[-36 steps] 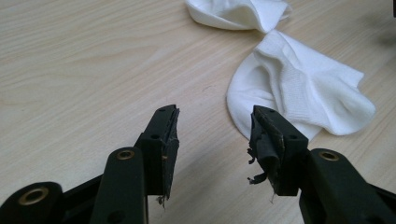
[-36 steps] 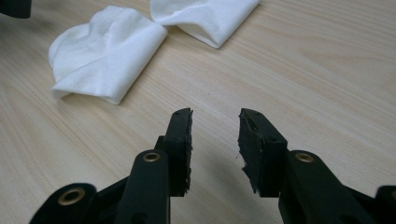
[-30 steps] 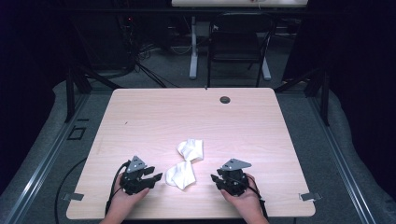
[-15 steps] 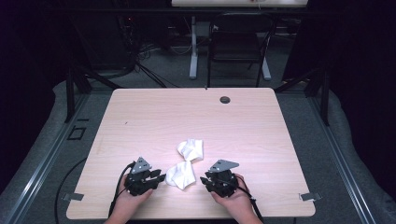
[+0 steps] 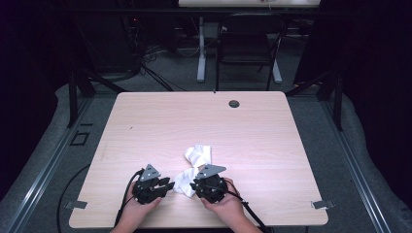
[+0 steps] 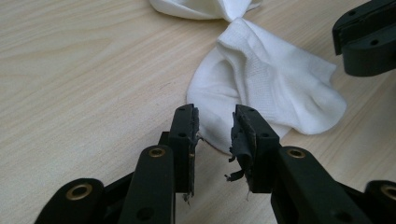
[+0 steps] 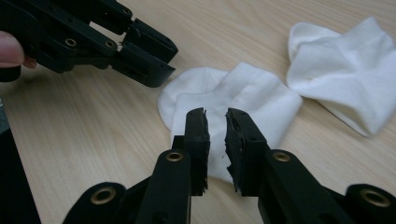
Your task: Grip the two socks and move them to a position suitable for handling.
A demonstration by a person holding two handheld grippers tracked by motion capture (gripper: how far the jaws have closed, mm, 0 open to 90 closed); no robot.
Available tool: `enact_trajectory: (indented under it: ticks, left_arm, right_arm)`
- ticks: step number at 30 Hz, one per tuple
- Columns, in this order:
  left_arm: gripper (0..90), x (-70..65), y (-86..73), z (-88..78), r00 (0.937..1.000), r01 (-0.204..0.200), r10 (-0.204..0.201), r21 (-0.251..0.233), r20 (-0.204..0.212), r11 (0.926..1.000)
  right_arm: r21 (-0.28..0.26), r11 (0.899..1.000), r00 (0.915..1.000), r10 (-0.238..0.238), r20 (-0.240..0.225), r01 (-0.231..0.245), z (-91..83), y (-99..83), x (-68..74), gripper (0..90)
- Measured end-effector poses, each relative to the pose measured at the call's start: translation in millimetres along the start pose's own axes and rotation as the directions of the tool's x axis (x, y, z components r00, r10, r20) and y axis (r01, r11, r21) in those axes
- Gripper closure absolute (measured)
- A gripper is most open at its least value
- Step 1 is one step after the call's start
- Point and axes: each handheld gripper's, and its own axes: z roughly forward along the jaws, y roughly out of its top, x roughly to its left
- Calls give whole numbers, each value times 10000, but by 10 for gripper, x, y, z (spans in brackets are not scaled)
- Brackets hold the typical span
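Light wooden table (image 5: 160,126), person seated at its near edge, forearms in from the bottom of the high view. Two white socks on the tabletop toward the near middle: the nearer sock (image 5: 183,177) lies crumpled between the two grippers, the farther sock (image 5: 200,154) just beyond it, the two touching or nearly so where their ends meet. Left gripper (image 5: 165,185) low over the table at the nearer sock's left side; in the left gripper view (image 6: 215,133) its jaws stand a narrow gap apart, nothing between them, tips just at the sock's rounded near edge (image 6: 261,88), worn pad material fraying off the right-hand jaw. Right gripper (image 5: 194,185) at the same sock's right side; in the right gripper view (image 7: 215,128) its jaws are likewise narrowly parted and hold nothing, tips poised over the ribbed cuff end of the nearer sock (image 7: 233,98); contact with the fabric cannot be told. Same view shows the left gripper (image 7: 154,58) across the sock, and the farther sock (image 7: 345,70) at upper right. Small dark round grommet (image 5: 234,104) near the table's far edge. Black chair (image 5: 245,48) on the floor beyond the table.
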Motion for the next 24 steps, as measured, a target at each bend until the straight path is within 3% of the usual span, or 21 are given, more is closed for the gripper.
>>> enact_trajectory:
  ticks: [15,24]
  left_arm:
    - [693,82,12,-53,9995,241,-244,-166,-185,9996]
    - [691,103,13,-69,9995,247,-250,-167,-198,9996]
  right_arm:
    - [163,9996,9992,-219,-323,224,287,88,150,771]
    - [564,9962,9978,-666,-67,669,407,70,198,751]
